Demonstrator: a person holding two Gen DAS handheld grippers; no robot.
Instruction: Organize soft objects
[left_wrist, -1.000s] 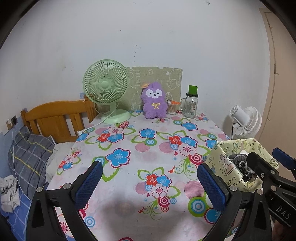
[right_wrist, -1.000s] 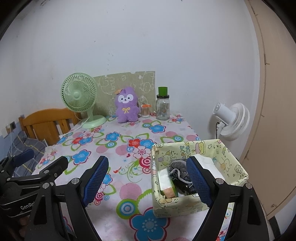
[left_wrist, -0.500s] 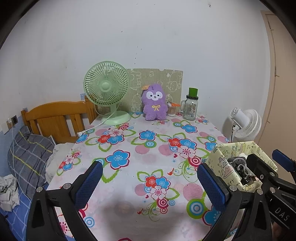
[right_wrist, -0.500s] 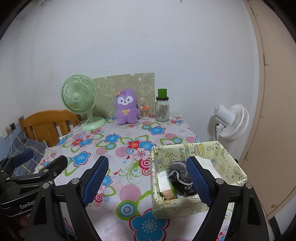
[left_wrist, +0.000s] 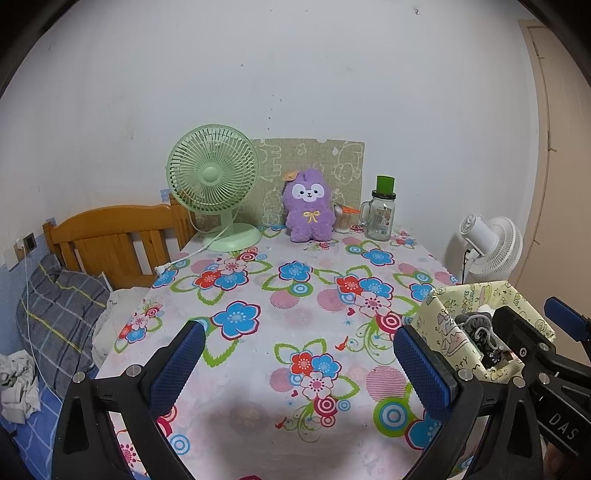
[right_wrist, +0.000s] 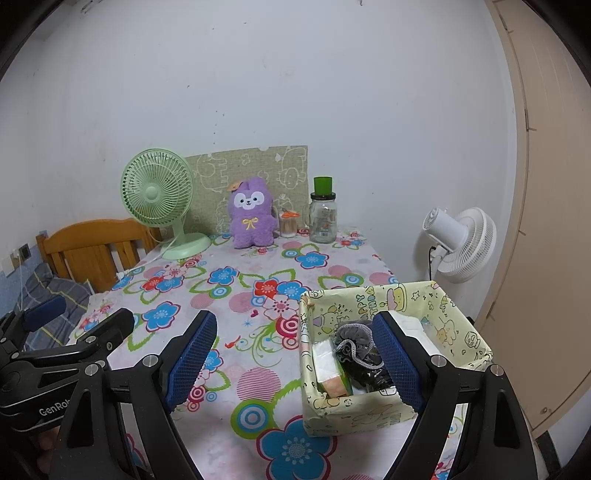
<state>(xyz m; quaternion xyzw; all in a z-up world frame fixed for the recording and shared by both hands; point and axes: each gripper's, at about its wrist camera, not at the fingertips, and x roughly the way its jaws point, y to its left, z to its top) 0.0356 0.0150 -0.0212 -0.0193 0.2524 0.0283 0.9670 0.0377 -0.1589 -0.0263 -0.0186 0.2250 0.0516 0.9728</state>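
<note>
This is a bedroom in a home. A wooden bed frame (left_wrist: 110, 236) with a plaid pillow (left_wrist: 59, 314) stands beside a tabletop (left_wrist: 295, 314) under a flowered cloth, which carries a green desk fan (left_wrist: 214, 184), a purple plush toy (left_wrist: 308, 206) and a glass jar (left_wrist: 380, 218).

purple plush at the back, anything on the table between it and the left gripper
Nothing visible: only bare flowered tablecloth lies between the open left gripper and the purple plush. The green fan and glass jar flank it.
</note>
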